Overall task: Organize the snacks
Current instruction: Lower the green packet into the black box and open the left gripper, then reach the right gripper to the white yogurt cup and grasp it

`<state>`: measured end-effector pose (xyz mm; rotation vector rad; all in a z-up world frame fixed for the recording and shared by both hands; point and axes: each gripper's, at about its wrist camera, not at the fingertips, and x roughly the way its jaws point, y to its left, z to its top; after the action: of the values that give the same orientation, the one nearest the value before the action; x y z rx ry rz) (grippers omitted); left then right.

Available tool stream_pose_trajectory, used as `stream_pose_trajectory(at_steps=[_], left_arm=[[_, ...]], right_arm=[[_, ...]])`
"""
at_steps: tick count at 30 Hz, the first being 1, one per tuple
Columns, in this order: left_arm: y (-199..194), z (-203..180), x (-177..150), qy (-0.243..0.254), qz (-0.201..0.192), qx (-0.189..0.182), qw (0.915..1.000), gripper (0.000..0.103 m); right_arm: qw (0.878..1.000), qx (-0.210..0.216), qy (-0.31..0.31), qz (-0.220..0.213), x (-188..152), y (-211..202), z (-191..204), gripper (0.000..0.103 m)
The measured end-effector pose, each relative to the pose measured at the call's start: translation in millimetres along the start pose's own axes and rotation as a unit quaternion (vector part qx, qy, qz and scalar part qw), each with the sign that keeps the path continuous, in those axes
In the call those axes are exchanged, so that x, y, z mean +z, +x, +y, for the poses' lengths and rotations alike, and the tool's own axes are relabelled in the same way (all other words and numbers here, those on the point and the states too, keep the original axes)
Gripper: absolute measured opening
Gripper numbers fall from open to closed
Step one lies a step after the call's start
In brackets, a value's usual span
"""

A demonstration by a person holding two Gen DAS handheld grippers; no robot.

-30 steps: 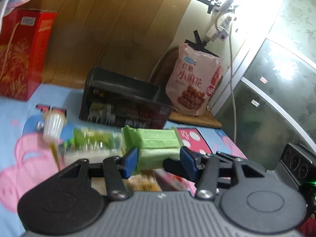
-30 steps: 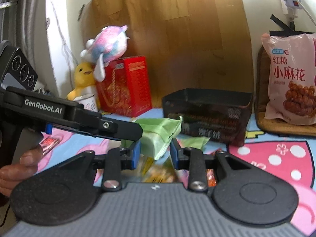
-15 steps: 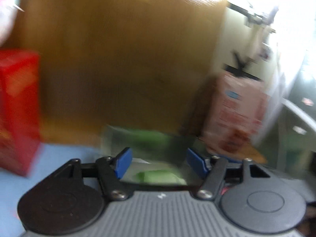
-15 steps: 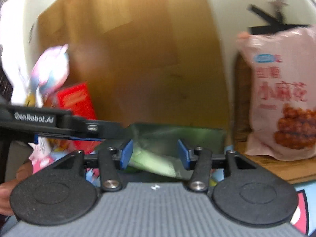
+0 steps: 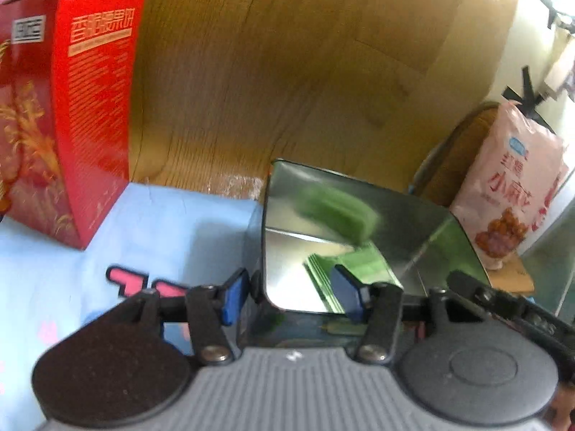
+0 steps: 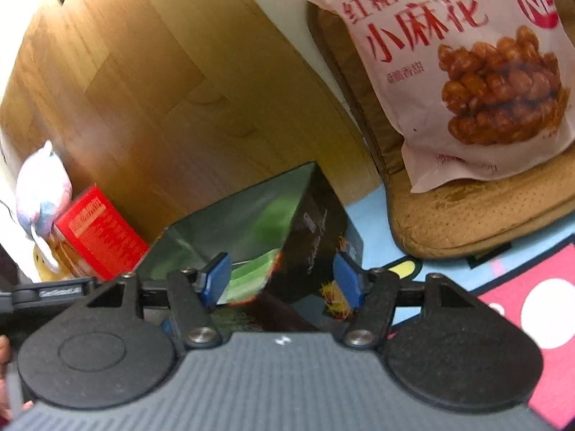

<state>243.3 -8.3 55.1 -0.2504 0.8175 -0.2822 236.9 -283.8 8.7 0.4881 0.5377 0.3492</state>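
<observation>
On the pink snack bag (image 6: 463,82) we read large red characters, 小麻花, with 红糖 above them and part of a red round badge showing "NE" at the top corner; the small print below is too blurred for us. The same bag (image 5: 510,194) appears in the left view, its characters smeared. On the red box (image 5: 72,107) we see yellow Chinese lettering and fine lines we cannot make out.
</observation>
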Motion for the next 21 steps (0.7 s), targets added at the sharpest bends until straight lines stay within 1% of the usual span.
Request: stream_pose_trajectory(at_steps=[1,2,3,4,5,6,9,11,12,13,15,17,19,21], left_arm=[[-5,-2,-5,0.000,0.002,-0.004,1.0000,0.054],[-7,-2,-7,-0.001,0.006,-0.011,0.9999,0.062],[-9,-2,-7,-0.001,0.006,-0.021,0.9998,0.067],[-16,-2,-10,0.001,-0.001,-0.026,0.9997,0.077],[-23,-2,-11,0.007,-0.007,-0.020,0.9998,0.083],[-34,0,-13,0.011,-0.020,-0.012,0.9997,0.083],[-63,14,-17,0.005,-0.057,-0.019,0.9982,0.083],[-83,27,-29,-0.002,-0.073,-0.019,0.9972,0.083],[-87,32,-34,-0.004,-0.075,-0.016,0.9971,0.083],[-90,37,-41,-0.006,-0.074,-0.012,0.9972,0.082],[-93,43,-51,-0.007,-0.066,-0.007,0.9978,0.078],[-88,48,-62,-0.014,-0.052,-0.007,0.9985,0.072],[-86,54,-71,-0.028,-0.047,0.003,0.9985,0.070],[-87,63,-78,-0.046,-0.051,0.014,0.9975,0.068]], right_arm=[[1.000,-0.003,-0.010,-0.001,-1,-1,3,0.067],[1.000,-0.006,-0.017,-0.002,0,-4,4,0.067],[1.000,-0.010,-0.021,-0.002,0,-6,5,0.066],[1.000,-0.012,-0.022,-0.004,2,-7,5,0.066],[1.000,-0.017,-0.020,-0.012,1,-14,6,0.066],[0.999,-0.022,-0.019,-0.023,0,-21,6,0.066],[0.998,-0.029,-0.016,-0.047,-7,-48,7,0.066],[0.999,-0.012,-0.019,-0.048,-17,-63,12,0.066],[0.999,0.000,-0.025,-0.042,-23,-68,17,0.066],[0.999,0.016,-0.033,-0.031,-30,-70,25,0.066],[0.997,0.050,-0.052,0.006,-40,-65,42,0.064],[0.992,0.084,-0.079,0.042,-49,-52,64,0.056],[0.988,0.098,-0.101,0.066,-54,-36,87,0.048],[0.986,0.101,-0.105,0.080,-54,-16,103,0.048]])
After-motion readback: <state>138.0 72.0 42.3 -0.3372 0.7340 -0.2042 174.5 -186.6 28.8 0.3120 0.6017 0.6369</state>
